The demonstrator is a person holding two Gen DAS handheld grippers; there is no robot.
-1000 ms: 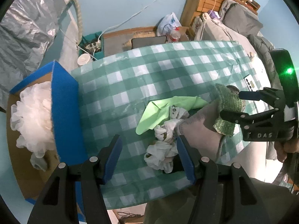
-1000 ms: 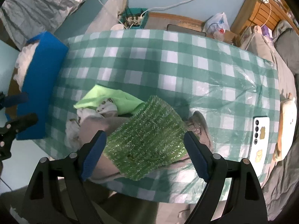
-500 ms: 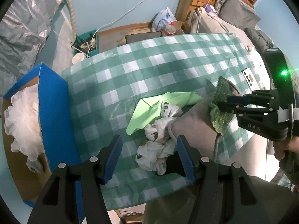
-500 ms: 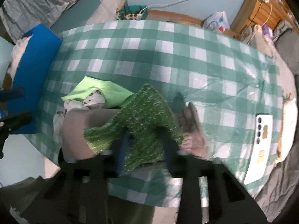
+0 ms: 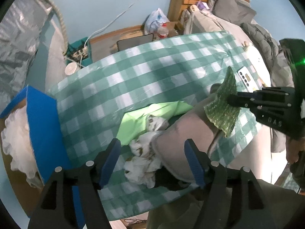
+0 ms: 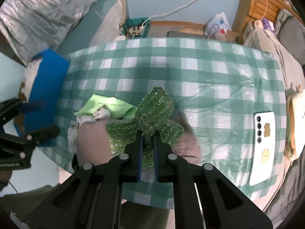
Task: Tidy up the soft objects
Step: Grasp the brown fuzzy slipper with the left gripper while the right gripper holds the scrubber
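Stored: white mesh puff lies in the blue box.
Remaining: lime cloth, white rags, grey cloth on the checked table.
Right gripper: just closed, pinching the green scourer above the pile.
Left gripper: jaws widening, straddling rags, pads clear.

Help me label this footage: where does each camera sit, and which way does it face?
Left wrist: on the left gripper, facing steeply down at the crumpled white cloth; its open blue-padded fingers show.
Right wrist: on the right gripper, facing down, shut on the sparkly green scrubbing cloth.
Shared: green-and-white checked tablecloth, lime green cloth, blue box.
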